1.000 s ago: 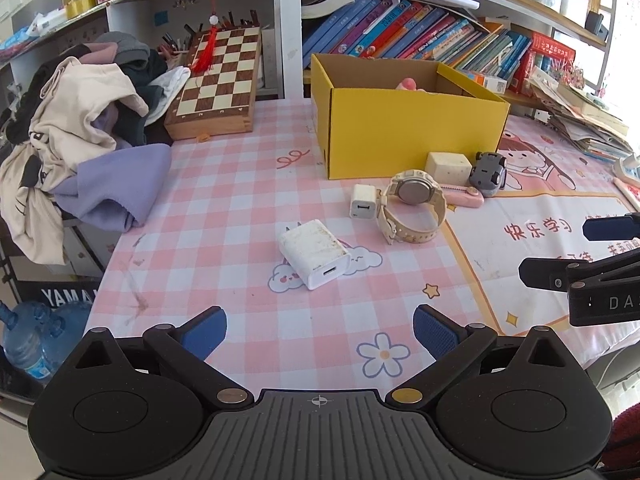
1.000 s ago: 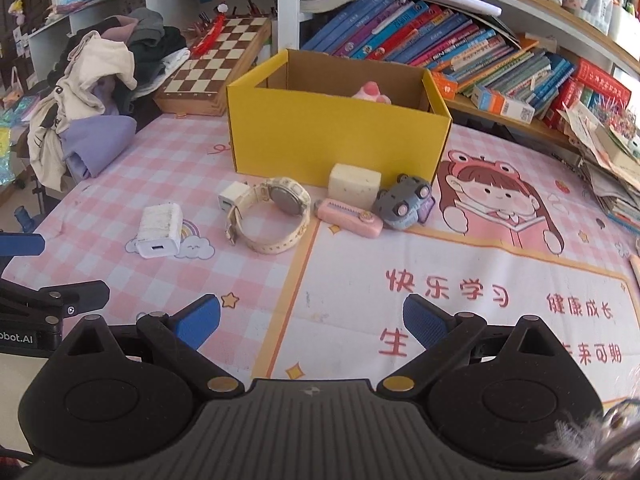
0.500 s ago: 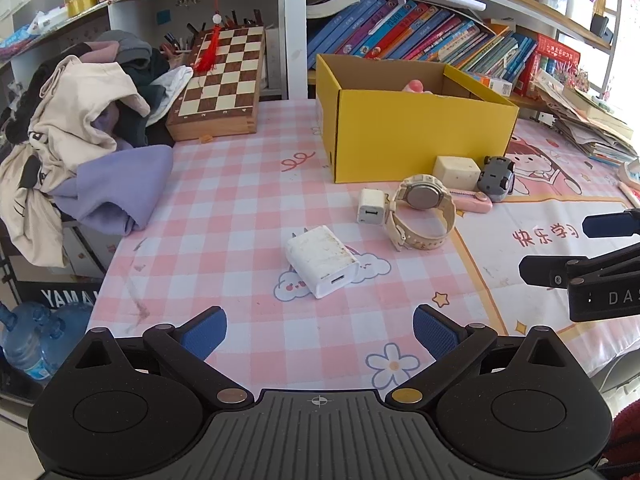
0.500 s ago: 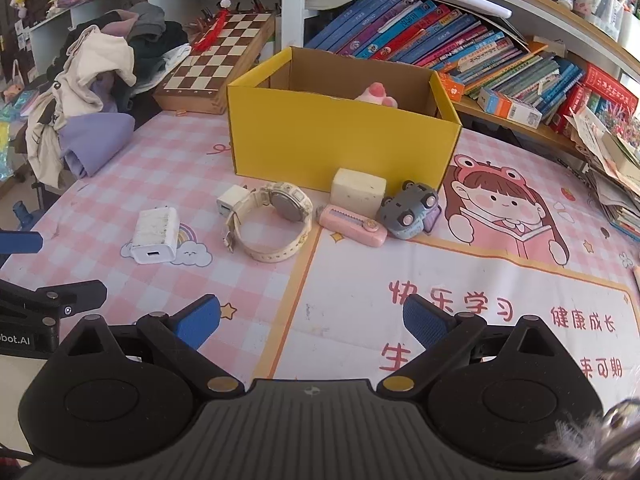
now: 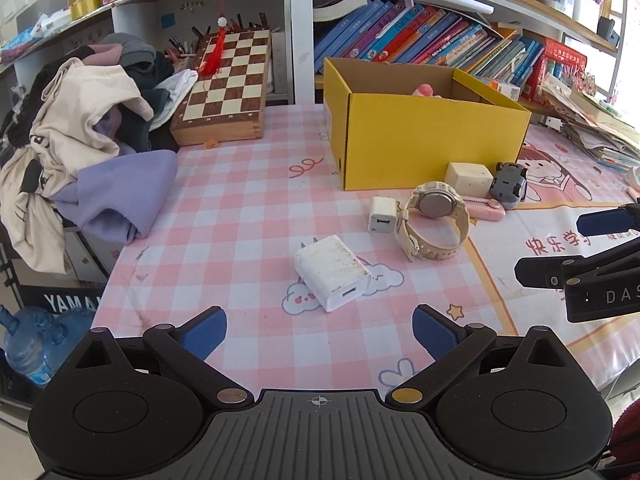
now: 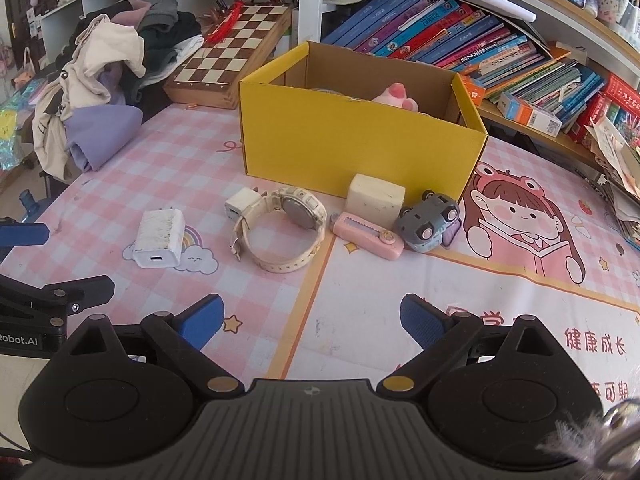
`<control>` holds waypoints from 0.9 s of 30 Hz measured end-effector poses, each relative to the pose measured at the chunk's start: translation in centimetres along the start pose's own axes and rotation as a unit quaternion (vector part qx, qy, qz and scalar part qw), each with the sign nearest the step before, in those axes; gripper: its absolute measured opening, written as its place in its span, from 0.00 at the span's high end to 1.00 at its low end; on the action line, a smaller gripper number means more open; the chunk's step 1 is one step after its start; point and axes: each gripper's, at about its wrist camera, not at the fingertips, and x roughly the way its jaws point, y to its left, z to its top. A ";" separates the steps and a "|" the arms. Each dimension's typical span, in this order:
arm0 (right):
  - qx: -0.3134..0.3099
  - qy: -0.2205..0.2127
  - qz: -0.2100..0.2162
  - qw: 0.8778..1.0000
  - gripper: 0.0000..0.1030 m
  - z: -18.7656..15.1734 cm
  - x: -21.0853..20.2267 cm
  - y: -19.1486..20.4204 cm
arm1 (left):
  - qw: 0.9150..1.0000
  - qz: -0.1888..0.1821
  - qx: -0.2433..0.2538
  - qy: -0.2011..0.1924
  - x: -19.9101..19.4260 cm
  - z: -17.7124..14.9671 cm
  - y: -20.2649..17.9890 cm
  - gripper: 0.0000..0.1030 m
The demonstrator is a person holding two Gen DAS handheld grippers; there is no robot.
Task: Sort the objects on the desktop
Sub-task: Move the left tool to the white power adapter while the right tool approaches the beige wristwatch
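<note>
An open yellow box (image 5: 424, 136) (image 6: 360, 148) stands on the pink checked table with a pink plush toy (image 6: 396, 96) inside. In front of it lie a large white charger (image 5: 332, 272) (image 6: 158, 238), a small white charger (image 5: 383, 214) (image 6: 242, 204), a cream watch (image 5: 434, 220) (image 6: 286, 232), a cream block (image 5: 468, 178) (image 6: 374, 198), a pink utility knife (image 6: 368, 236) and a grey toy car (image 5: 509, 184) (image 6: 428, 222). My left gripper (image 5: 320, 328) is open and empty, just short of the large charger. My right gripper (image 6: 310, 318) is open and empty, short of the watch.
A chessboard (image 5: 224, 88) leans at the back left beside a heap of clothes (image 5: 80, 148) at the table's left edge. Shelves of books (image 6: 480, 52) run behind the box. A cartoon desk mat (image 6: 500, 280) covers the right side. Water bottles (image 5: 28, 340) stand below left.
Both grippers have moved forward toward the objects, which look larger and nearer now. Both stay open and empty. Nothing on the table has moved.
</note>
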 end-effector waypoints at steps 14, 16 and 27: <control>-0.003 0.015 0.016 1.000 0.33 2.2 3.1 -1.4 | 1.000 -0.004 0.005 0.010 2.9 1.5 -0.6 0.12; -0.007 0.018 0.022 1.000 0.37 2.6 3.6 -1.6 | 1.000 -0.002 0.005 0.014 3.4 1.8 -0.7 0.14; -0.033 0.035 0.055 0.997 0.50 4.5 6.6 -2.1 | 0.999 0.010 -0.007 0.035 5.7 3.1 -0.9 0.14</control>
